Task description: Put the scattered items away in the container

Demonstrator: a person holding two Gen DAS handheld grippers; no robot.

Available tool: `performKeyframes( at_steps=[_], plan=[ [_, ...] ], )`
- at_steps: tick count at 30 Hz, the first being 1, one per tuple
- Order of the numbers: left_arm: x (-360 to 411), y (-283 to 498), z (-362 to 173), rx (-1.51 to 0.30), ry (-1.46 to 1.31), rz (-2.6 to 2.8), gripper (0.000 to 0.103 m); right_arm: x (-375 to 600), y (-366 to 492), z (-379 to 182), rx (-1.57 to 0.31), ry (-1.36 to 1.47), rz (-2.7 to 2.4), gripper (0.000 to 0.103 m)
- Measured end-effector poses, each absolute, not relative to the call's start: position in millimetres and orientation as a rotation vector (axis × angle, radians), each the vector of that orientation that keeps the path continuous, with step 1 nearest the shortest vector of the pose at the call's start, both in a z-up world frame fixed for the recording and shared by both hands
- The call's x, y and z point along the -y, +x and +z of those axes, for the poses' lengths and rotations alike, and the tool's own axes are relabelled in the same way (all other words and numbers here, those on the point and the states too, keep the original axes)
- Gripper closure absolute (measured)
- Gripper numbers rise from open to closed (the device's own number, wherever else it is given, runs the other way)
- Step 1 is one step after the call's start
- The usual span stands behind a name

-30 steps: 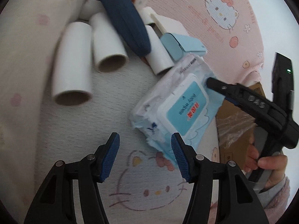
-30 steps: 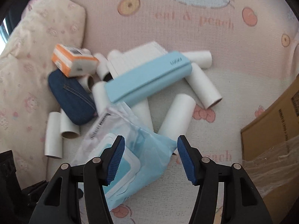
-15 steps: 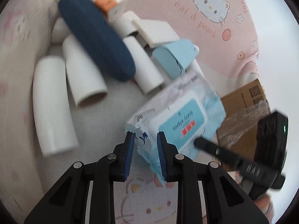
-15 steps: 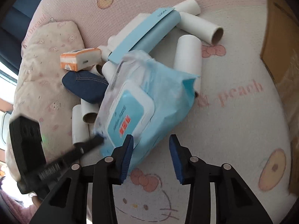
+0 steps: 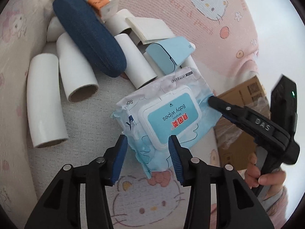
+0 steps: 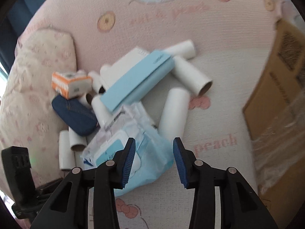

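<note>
The left gripper [image 5: 146, 153] has its fingers released around the near end of the wipes pack [image 5: 167, 118], the right gripper [image 6: 154, 159] is spread wide at the pack's far edge, and the cardboard box [image 6: 276, 87] lies at 3 o'clock, paper tubes [image 6: 175, 112] beyond.

wipes pack [image 5: 167, 118]: glossy crinkly plastic film
tubes [image 5: 45, 103]: smooth white card
pouch [image 5: 89, 42]: matt denim cloth
box [image 6: 276, 87]: brown cardboard

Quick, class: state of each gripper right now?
Left gripper: open, jaws astride the baby wipes pack, not clamped.
Right gripper: open, holding nothing, over the pack's other end.
</note>
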State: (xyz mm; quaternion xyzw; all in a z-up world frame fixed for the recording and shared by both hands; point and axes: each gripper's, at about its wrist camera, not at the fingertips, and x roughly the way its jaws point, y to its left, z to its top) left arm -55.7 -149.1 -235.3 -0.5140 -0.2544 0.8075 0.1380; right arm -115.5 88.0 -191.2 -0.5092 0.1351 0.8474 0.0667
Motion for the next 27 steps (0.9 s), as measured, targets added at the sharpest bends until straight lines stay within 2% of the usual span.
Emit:
performKeyframes(
  at_steps=[4,7,9,12,14,19,23,27],
  plan=[
    [152.3,-61.6,-232.3,0.706,-1.481,2.34,0.055,-78.5,-105.8,-196.7,-0.423,-1.557,2.548,0.067],
    [161.9,-63.5,-232.2,0.698,-1.477,2.356,0.055,-74.7,-88.5,-198.9,-0.506,-1.585,2.515,0.067],
    [167.9,-66.5,-233.9,0.723,-1.481,2.337,0.056,-71.8,-75.2,-203.6,-0.589,-1.625,2.486,0.067],
    [168.3,-71.3,-244.5,0.796,-1.559,2.19,0.056,-68.0,-59.0,-216.4,-0.615,-1.661,2.413,0.067],
    [164.8,-69.1,-247.5,0.777,-1.596,2.187,0.056,-69.3,-53.8,-220.2,-0.652,-1.64,2.404,0.067],
    [160.4,-70.4,-248.8,0.707,-1.663,2.195,0.055,-74.2,-64.0,-211.2,-0.65,-1.635,2.389,0.067],
    [165.5,-78.4,-245.7,0.701,-1.674,2.231,0.055,-71.9,-76.4,-216.4,-0.609,-1.689,2.372,0.06],
    [166.2,-88.7,-251.5,0.724,-1.719,2.185,0.056,-71.3,-83.1,-230.0,-0.619,-1.745,2.323,0.057]
  ],
)
